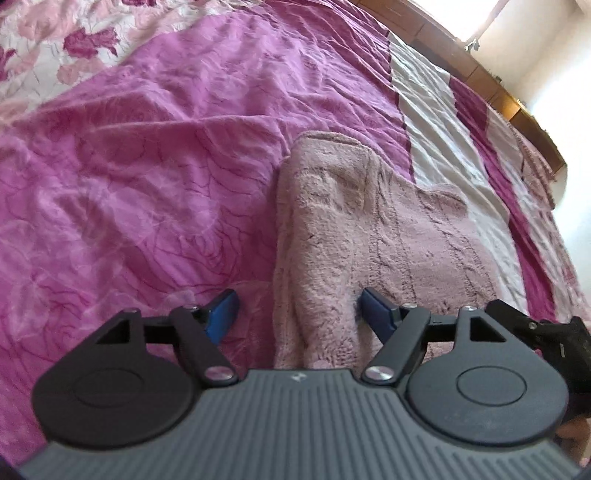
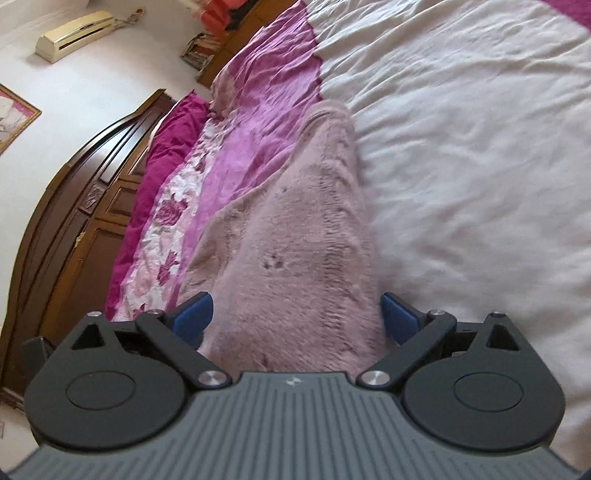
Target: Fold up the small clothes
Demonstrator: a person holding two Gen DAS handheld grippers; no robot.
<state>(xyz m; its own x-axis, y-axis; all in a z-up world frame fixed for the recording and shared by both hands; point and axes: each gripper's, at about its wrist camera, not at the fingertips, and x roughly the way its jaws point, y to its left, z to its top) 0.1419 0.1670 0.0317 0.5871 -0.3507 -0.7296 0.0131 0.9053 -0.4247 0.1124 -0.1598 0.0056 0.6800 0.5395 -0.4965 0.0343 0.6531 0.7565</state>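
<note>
A fluffy pale-pink knitted garment (image 1: 369, 229) lies flat on the bedspread, folded into a long shape. My left gripper (image 1: 299, 306) hovers low over its near end, open. One narrow folded strip runs between the blue pads (image 1: 221, 314) with a gap on the left side. In the right wrist view the same garment (image 2: 295, 236) stretches away from me. My right gripper (image 2: 295, 314) stands open wide astride its near end, and the cloth fills the span between the blue pads (image 2: 399, 317) without being pinched.
The magenta bedspread (image 1: 147, 166) has a white band (image 2: 461, 147) and a floral strip (image 2: 166, 229). A dark wooden headboard (image 2: 74, 206) and a wall unit (image 2: 74, 33) lie left in the right wrist view. A wooden bed edge (image 1: 517, 99) runs top right.
</note>
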